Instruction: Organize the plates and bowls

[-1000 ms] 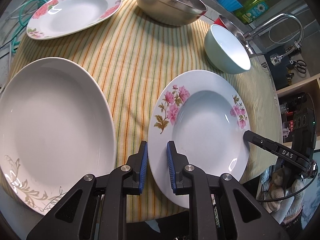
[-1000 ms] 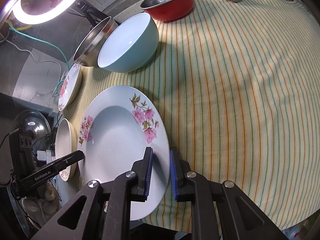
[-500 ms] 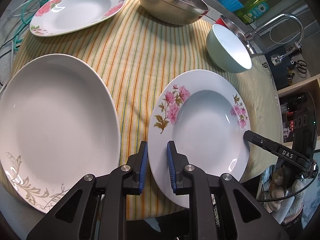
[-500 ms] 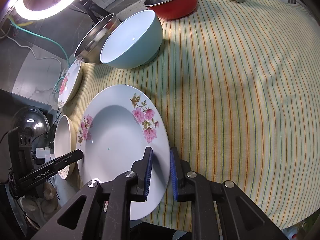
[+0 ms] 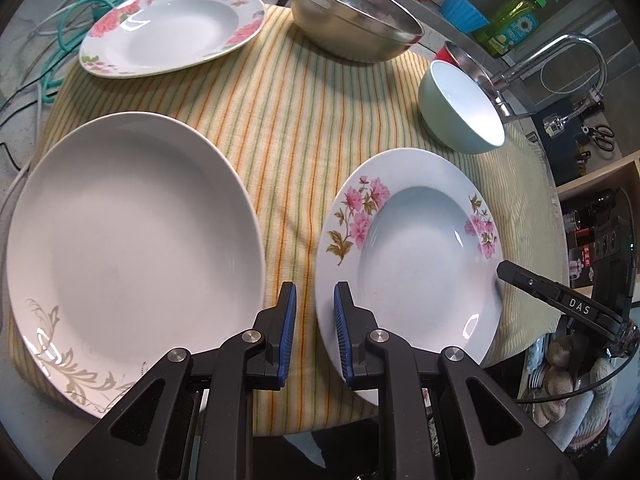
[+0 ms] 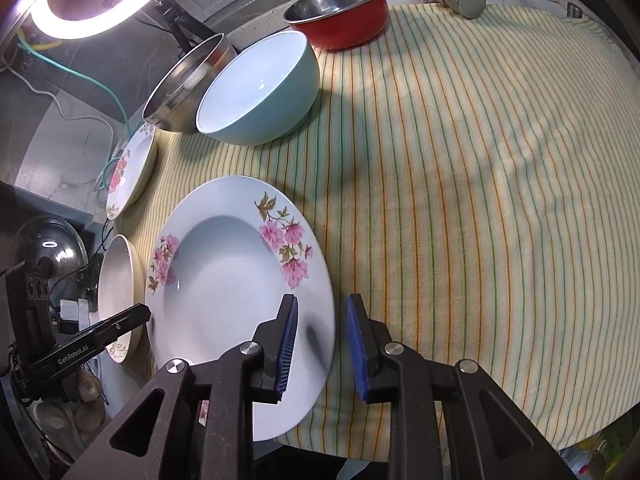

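The pink-flowered soup plate [image 5: 412,248] lies flat on the striped cloth [image 5: 288,128] at the near edge of the counter, to the right of a large white plate [image 5: 128,240]. The left claw [image 5: 315,308] straddles the flowered plate's left rim with a narrow gap between its blue pads; I cannot tell whether they press on it. The right claw [image 6: 322,322] has just been opening, and its pads stand apart on either side of the plate's right rim without gripping it. Farther back sit a pale green bowl [image 6: 260,88], a steel bowl [image 5: 356,24], a red pot [image 6: 340,14] and another flowered plate [image 5: 172,28].
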`<state>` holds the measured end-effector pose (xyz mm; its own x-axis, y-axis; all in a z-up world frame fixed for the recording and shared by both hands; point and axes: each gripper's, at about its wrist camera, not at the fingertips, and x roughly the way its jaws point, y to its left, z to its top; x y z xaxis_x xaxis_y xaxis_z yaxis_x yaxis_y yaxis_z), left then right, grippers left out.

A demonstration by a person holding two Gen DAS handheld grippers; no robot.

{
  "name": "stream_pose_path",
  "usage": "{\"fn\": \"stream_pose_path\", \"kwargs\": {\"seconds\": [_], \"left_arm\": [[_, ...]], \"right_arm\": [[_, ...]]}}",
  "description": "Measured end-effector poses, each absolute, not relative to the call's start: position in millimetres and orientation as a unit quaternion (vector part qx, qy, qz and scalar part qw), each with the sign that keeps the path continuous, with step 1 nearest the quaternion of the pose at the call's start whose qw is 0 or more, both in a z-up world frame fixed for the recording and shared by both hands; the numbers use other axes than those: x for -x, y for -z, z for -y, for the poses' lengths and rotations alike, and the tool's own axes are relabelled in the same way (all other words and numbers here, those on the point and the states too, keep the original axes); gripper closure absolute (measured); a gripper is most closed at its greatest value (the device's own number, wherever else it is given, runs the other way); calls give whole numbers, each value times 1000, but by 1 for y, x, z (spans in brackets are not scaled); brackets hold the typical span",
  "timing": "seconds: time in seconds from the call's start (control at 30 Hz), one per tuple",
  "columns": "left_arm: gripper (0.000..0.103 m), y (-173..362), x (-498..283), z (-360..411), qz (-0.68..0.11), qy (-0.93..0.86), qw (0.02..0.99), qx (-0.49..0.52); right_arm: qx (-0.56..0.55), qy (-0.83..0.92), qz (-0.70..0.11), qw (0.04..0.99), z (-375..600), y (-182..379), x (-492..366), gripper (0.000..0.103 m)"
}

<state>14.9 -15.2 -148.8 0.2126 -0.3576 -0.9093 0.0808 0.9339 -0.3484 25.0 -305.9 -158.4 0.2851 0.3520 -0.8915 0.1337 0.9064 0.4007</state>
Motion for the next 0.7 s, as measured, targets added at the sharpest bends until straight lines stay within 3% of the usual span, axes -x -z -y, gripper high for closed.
{"fn": "stream_pose_path", "kwargs": {"seconds": [0.3,0.47,0.7], "left_arm": [[86,133,-10,7,-595,157,779,122],[86,125,-7,0,-585,154,787,121],[86,120,-5,-27,-575,127,797,136]], "right_arm": [[-192,-55,-573,795,307,139,-18,80],[-179,-58,-558,808,298,125,-19,71],[-169,-83,-545,817,272,112,-27,70]]}}
